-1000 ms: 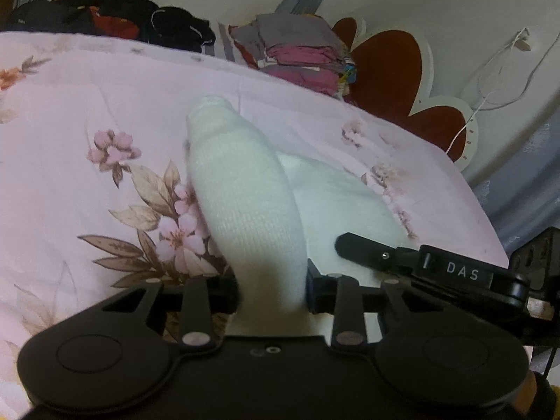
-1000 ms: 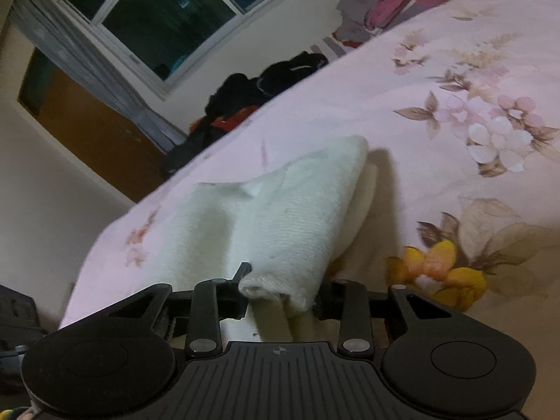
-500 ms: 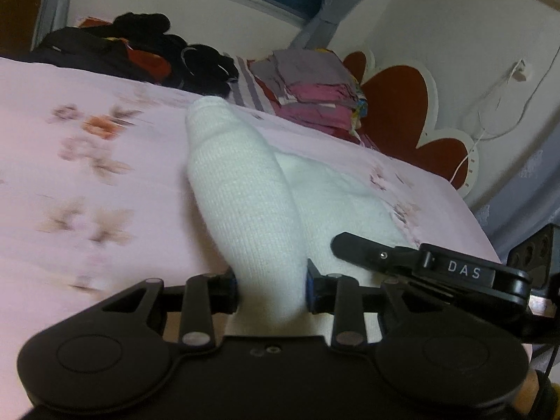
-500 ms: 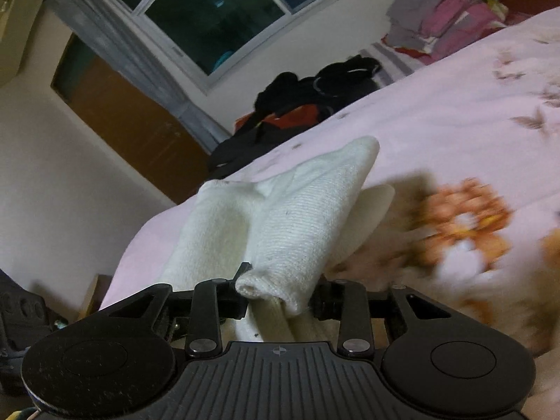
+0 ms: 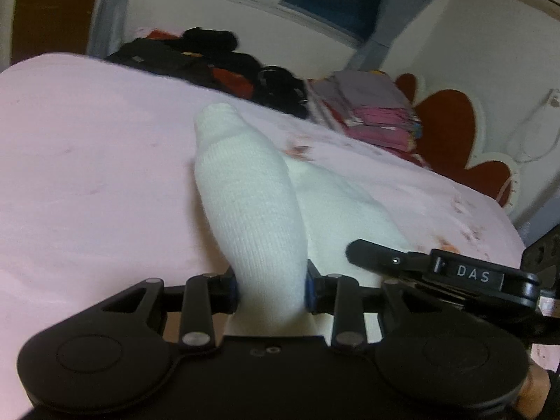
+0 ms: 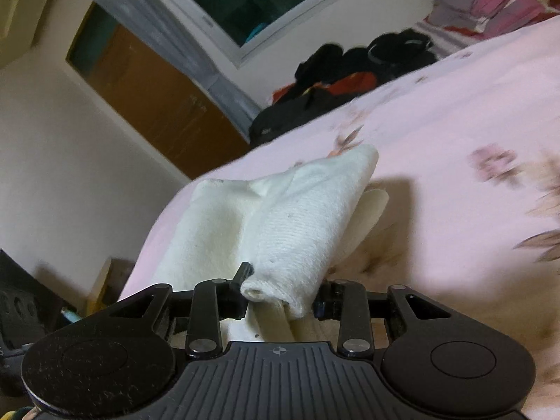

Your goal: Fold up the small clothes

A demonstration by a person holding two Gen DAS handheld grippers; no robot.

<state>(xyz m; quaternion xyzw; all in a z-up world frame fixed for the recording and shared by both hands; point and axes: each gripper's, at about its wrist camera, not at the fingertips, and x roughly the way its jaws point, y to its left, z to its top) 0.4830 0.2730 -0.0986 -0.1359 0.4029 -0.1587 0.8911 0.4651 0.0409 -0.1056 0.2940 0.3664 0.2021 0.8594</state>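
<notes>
A white knitted garment (image 5: 252,203) is held up over the pink floral bedsheet (image 5: 87,182). My left gripper (image 5: 271,285) is shut on one edge of it, and the cloth stands up in a tall fold between the fingers. My right gripper (image 6: 281,297) is shut on another edge of the same white garment (image 6: 297,224), which bunches in front of it. The right gripper's finger also shows in the left wrist view (image 5: 385,260), at the right, close beside the cloth.
A pile of dark clothes (image 5: 210,66) and a stack of folded pink and grey clothes (image 5: 371,108) lie at the far edge of the bed. A red flower-shaped headboard (image 5: 451,133) is at the right. A window (image 6: 252,3) and wooden door (image 6: 147,98) are beyond.
Both grippers have lifted and tilted upward with the white garment still held; the view now shows more wall and window and less floral print. The grip has not changed.
</notes>
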